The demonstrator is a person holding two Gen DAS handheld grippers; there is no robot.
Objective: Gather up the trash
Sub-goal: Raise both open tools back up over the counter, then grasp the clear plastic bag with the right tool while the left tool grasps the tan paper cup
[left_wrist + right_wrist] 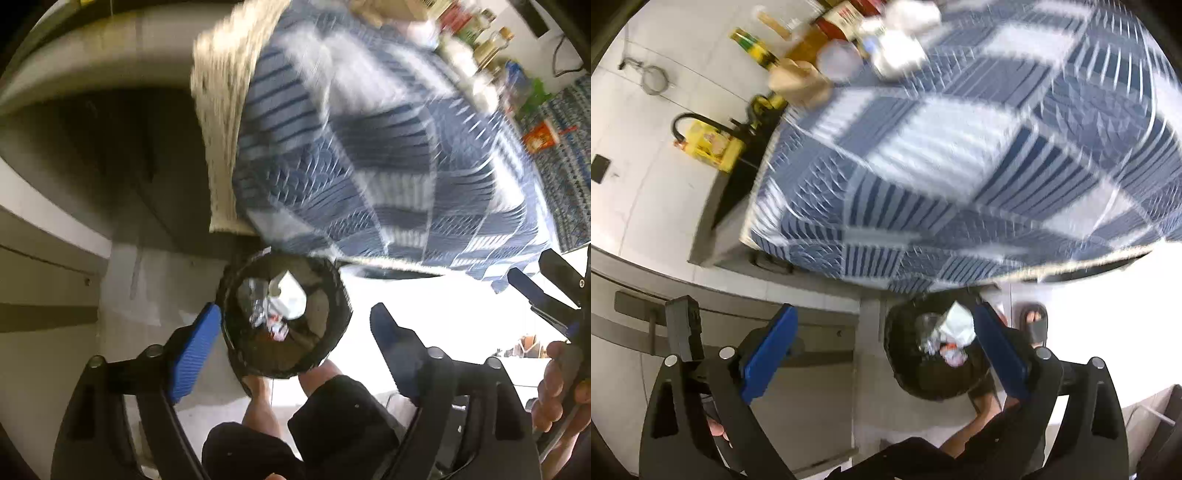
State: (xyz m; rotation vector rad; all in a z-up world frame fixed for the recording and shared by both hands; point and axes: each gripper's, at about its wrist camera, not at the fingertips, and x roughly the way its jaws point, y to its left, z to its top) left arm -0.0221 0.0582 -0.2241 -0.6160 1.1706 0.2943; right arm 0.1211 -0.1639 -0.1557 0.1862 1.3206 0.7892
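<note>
A round black trash bin (332,339) stands on the floor by the table edge, holding crumpled white paper (291,297) and foil scraps (258,314). My left gripper (295,332) hangs above it, open and empty, blue pads either side of the bin. In the right wrist view the same bin (905,373) with the white paper (955,325) lies below my right gripper (890,347), which is open and empty. The right gripper also shows at the left wrist view's right edge (554,291).
A table with a blue-and-white patterned cloth (960,147) fills the upper views, blurred. Bottles and a brown paper bag (798,81) stand at its far end. A yellow box (709,146) sits on the floor. The person's legs and sandalled foot (1034,325) are beside the bin.
</note>
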